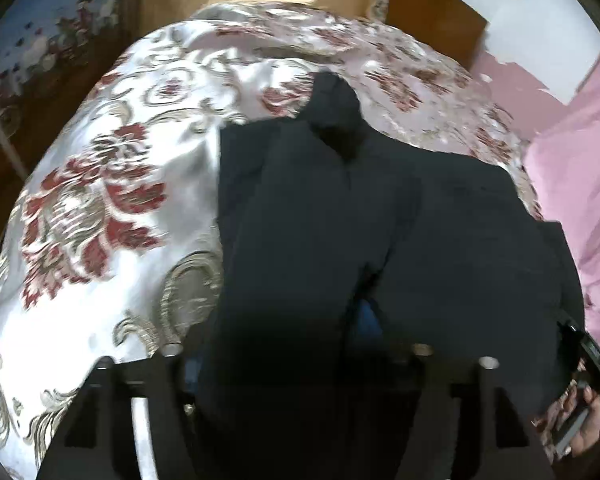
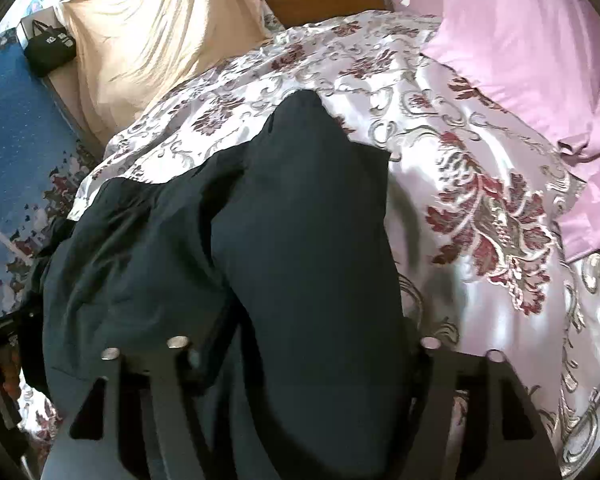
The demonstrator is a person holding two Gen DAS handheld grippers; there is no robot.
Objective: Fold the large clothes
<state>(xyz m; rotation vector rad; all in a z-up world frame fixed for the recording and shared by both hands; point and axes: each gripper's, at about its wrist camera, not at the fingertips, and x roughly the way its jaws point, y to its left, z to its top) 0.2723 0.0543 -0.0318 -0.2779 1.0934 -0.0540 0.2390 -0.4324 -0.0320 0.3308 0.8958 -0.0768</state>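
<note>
In the left wrist view, the floral bedspread (image 1: 112,184) is seen at left; the dark garment (image 1: 380,220) is spread from centre to right. The left tongs (image 1: 296,364) are held open at bottom centre, cloth lying between the jaws, ungripped. In the right wrist view, the garment (image 2: 284,240) fills the centre, the right tongs (image 2: 304,350) likewise open over it.

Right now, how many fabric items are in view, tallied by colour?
Dark navy garment: 1
Floral satin bedspread, white with red flowers: 1
Pink sheet: 1
Cream draped cloth: 1
Blue patterned rug: 1
Total: 5
</note>
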